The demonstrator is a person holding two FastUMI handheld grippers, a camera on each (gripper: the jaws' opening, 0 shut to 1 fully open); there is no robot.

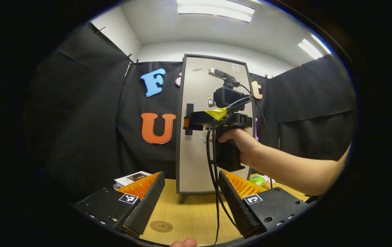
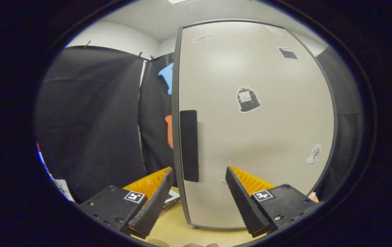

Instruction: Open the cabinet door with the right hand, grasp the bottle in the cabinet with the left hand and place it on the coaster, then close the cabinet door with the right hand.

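The cabinet (image 1: pixel 213 127) stands upright toward the back of the wooden worktop (image 1: pixel 192 212), its pale door (image 2: pixel 257 130) shut flush within the dark frame, so the bottle inside cannot be seen. Black cloth hangs close behind and on both sides, leaving open room mainly in front of the door. A dark vertical handle (image 2: pixel 189 145) sits along the door's left edge. In the left gripper view, the right gripper (image 1: pixel 191 123), held by a hand (image 1: pixel 237 139) with the forearm reaching in from the right, is up at that handle; whether it touches cannot be told. In the right gripper view its jaws stand wide, with the handle between them but farther off. The left gripper (image 1: pixel 191 197) hangs back over bare worktop, jaws wide and holding nothing. The round coaster (image 1: pixel 161 226) lies flat near the front edge, between the left fingers, well apart from the cabinet's foot.
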